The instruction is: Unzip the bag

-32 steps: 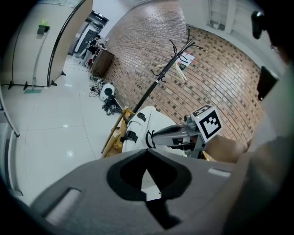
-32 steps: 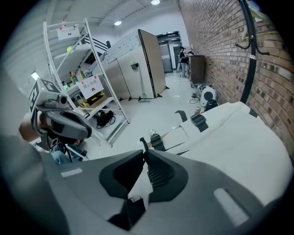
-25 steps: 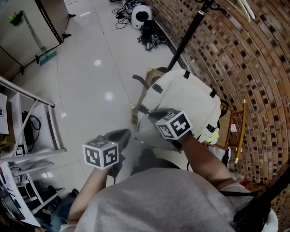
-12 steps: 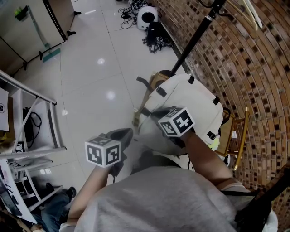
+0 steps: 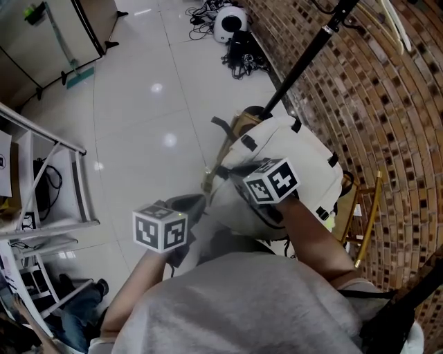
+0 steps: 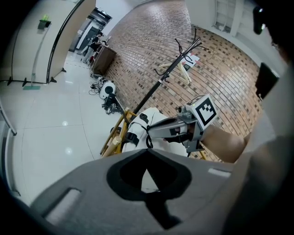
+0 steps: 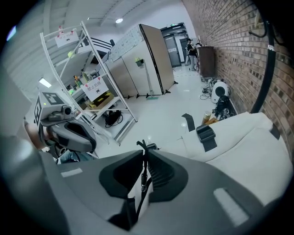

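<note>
A white backpack [image 5: 291, 155] with black strap tabs rests on a wooden chair [image 5: 220, 148] by the brick wall. My right gripper [image 5: 239, 171] lies against its near left side. In the right gripper view this gripper [image 7: 144, 153] is shut on a thin black zipper pull cord [image 7: 143, 173] that runs down between the jaws, with the bag's white fabric [image 7: 248, 137] at the right. My left gripper [image 5: 190, 204] hovers just left of the bag. Its jaws [image 6: 147, 150] meet at the tips, and I see nothing caught between them. The left gripper view shows the bag [image 6: 142, 126] and the right gripper [image 6: 154, 130] ahead.
A black coat-stand pole [image 5: 304, 62] leans up behind the bag. A metal shelving rack [image 5: 41, 180] stands at the left, and the right gripper view shows its shelves [image 7: 92, 69] loaded. Cables and a round white device [image 5: 232, 21] lie on the glossy floor farther off.
The head view has shifted a little. Both grippers keep about the same places against the bag, and the right one stays shut on the cord.
</note>
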Motion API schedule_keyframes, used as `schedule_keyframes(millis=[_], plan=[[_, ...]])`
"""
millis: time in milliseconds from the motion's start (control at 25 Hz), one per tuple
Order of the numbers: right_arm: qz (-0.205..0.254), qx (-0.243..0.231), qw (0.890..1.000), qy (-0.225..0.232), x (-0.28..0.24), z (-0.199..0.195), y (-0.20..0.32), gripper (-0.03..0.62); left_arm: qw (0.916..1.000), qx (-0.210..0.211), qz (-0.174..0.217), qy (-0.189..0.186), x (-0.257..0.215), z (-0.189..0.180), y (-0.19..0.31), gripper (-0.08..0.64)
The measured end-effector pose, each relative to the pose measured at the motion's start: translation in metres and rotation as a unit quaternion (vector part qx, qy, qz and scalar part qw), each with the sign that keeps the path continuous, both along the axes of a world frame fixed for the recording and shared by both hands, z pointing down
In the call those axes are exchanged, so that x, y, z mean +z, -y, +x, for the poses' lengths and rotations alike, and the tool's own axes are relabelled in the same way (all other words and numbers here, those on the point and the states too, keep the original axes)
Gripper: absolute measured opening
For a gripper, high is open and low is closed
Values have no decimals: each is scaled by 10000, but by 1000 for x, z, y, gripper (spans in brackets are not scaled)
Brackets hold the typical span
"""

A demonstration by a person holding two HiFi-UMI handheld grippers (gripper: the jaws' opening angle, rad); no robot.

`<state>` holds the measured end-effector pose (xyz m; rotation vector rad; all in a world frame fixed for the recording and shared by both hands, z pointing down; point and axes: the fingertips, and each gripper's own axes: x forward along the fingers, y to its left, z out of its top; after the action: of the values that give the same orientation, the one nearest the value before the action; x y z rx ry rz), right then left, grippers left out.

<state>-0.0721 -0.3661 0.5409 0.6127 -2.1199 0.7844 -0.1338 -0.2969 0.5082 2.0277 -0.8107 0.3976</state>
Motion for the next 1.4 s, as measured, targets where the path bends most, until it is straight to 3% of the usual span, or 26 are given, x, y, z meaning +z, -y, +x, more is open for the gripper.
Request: schedule_keyframes(millis=[320,560,1400], plan=[[9,76,9997,247,-8,-3,19,32,10000,-10,-82,1,5,2,2,2],[169,61,9998,121,-11,-1,36,32,10000,1,-82,-14,6,3,8,2],[324,1055,9934,314,-25,50,69,34,9999,77,-119,-48,7,7,9,2]])
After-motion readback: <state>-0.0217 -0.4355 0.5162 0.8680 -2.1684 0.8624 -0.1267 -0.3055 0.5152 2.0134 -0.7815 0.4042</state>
